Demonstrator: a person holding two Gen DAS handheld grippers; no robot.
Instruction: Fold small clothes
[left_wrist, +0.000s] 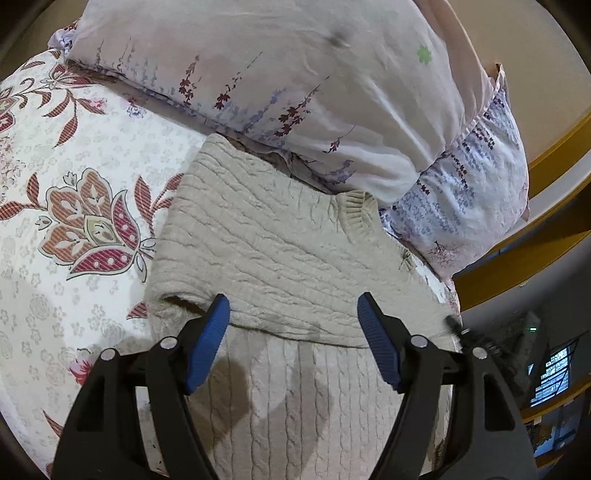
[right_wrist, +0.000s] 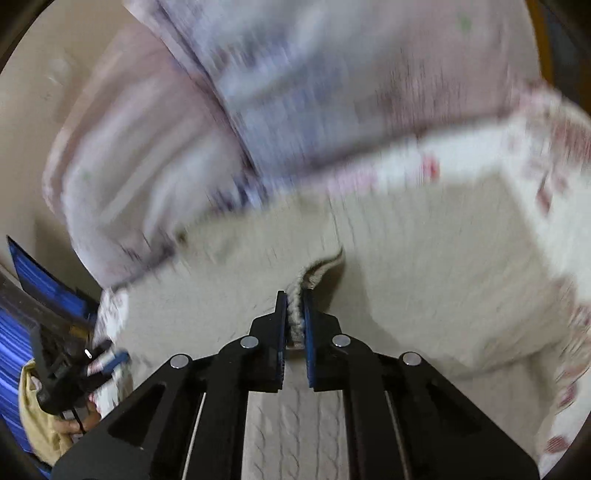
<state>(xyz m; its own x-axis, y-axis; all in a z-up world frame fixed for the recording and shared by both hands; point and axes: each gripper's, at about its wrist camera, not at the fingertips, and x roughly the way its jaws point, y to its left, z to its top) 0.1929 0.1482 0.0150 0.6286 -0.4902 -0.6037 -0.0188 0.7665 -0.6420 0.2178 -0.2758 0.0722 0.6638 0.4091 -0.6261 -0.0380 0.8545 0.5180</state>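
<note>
The bed (left_wrist: 74, 155) under me is covered with a white sheet printed with large red and pink flowers. At its head lie 2 pillows: the big pale pillow (left_wrist: 280, 74) with lavender sprigs rests on top of a smaller blue-patterned pillow (left_wrist: 476, 177).

My cream cable-knit sweater (left_wrist: 266, 236) lies on the bed just in front of the pillows, its far edge touching the big one. It is doubled over, an upper layer lying across a lower layer whose ribs run toward me, and a ribbed cuff (left_wrist: 360, 212) sits near the smaller pillow.

My left hand-held gripper (left_wrist: 293, 314) hangs over the folded edge with its 2 blue pads spread wide, nothing between them.

My right hand-held gripper (right_wrist: 294, 308) has its pads pressed together on a raised ridge of the sweater's knit. That view is badly blurred, so I can't tell which part of the garment I'm pinching.
</note>
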